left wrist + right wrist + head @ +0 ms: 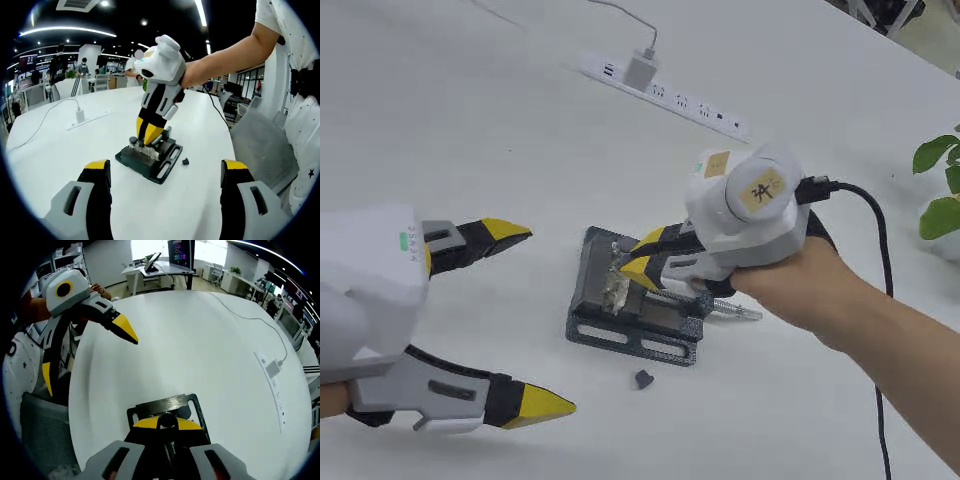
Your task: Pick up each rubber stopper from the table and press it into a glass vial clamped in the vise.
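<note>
A dark vise [638, 325] sits mid-table with a glass vial [615, 292] clamped in it. My right gripper [634, 258] is right over the vial, tilted down, its yellow tips pinched together. In the right gripper view the jaws are shut on a dark rubber stopper [166, 419] just above the vise [162, 404]. Another small dark stopper [643, 379] lies loose on the table in front of the vise, also seen as the loose stopper [185, 161] in the left gripper view. My left gripper [540, 318] hovers left of the vise, wide open with nothing in it.
A white power strip [665, 95] with a plugged-in charger lies at the back of the white table. A green plant [940, 180] stands at the right edge. A black cable trails from the right gripper.
</note>
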